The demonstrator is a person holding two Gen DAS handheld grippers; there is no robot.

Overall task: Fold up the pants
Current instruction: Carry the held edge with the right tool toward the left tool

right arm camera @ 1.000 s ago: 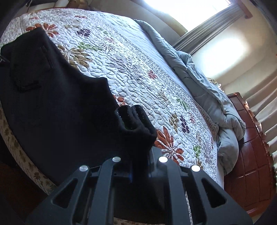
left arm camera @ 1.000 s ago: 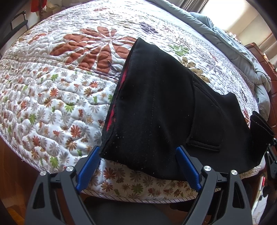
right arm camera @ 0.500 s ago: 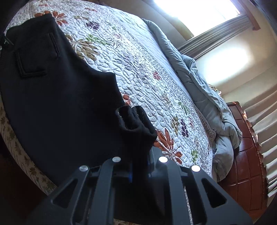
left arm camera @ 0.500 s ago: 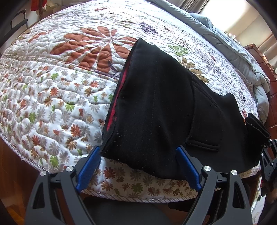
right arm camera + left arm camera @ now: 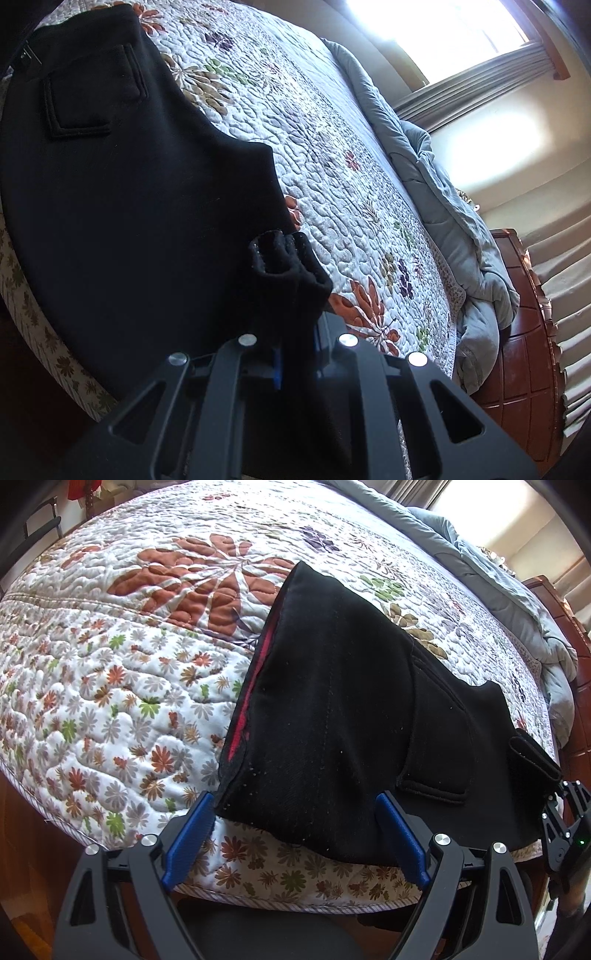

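A bed (image 5: 110, 672) with a floral quilt fills both views; a grey duvet (image 5: 443, 206) lies bunched along its far right side, beside a wooden footboard (image 5: 524, 332) and a curtained window.

The pants (image 5: 351, 716) lie on the near edge of the bed, black, already doubled, with a back pocket (image 5: 436, 760) face up and a red lining strip showing along the left edge.

The left gripper (image 5: 295, 812) has its blue fingers (image 5: 188, 834) apart, one on each side of the near left corner of the pants, gripping nothing. Its position matches the view from one second ago.

The right gripper (image 5: 295, 354) is clamped on a thick roll of black fabric at the near right end of the pants. Compared with one second ago, its view has swung: the pocket now sits higher and further left in the right wrist view, and more of the window shows. In the left wrist view, the held roll (image 5: 532, 753) has dropped lower at the right edge.

Judgement: the right end is being repositioned while the left end rests free. The next fold likely requires the left fingers to close on their corner first. Until then, a one-sided pull could drag the pants off the near edge.
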